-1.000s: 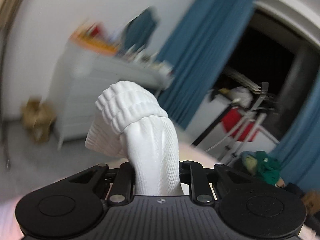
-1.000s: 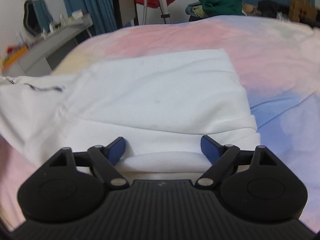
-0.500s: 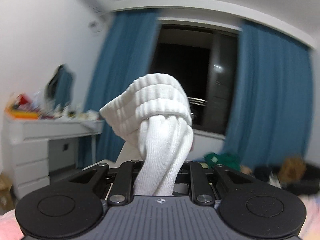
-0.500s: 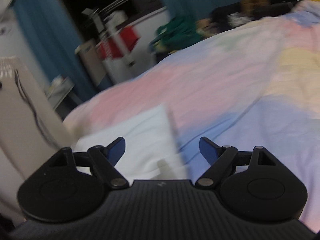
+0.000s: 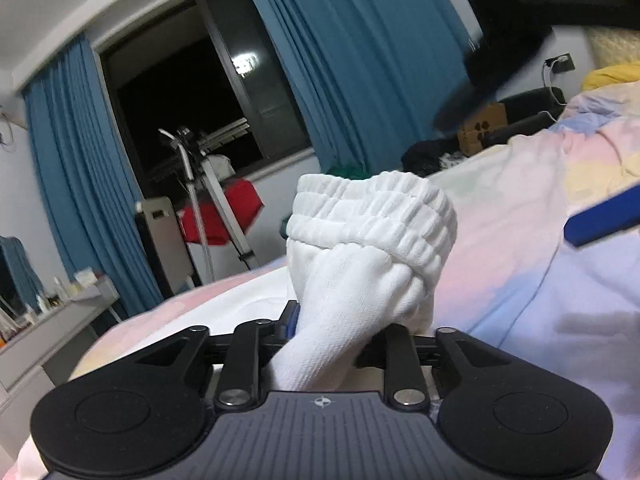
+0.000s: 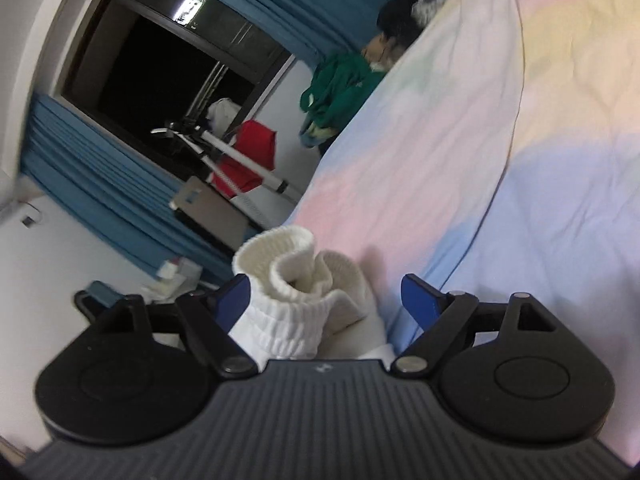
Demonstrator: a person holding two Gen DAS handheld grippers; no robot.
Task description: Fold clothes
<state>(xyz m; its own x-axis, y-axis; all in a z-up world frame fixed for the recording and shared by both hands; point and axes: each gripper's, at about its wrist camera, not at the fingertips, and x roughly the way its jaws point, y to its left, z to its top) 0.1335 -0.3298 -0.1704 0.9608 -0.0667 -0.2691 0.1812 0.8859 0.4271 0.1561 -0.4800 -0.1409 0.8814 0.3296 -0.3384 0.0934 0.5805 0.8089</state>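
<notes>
The left gripper (image 5: 336,320) is pinching a bunched white garment (image 5: 368,236) by its ribbed cuff, holding it above the bed (image 5: 520,216); the right gripper (image 6: 326,294), jaws wide, is nosing up beside the cuff; seemingly a mid-fold regrip, calling for the right to close on loose cloth.

The bed (image 6: 500,128) wears a pastel pink, yellow and blue cover, with white cloth (image 5: 240,308) lying flat on it.
</notes>
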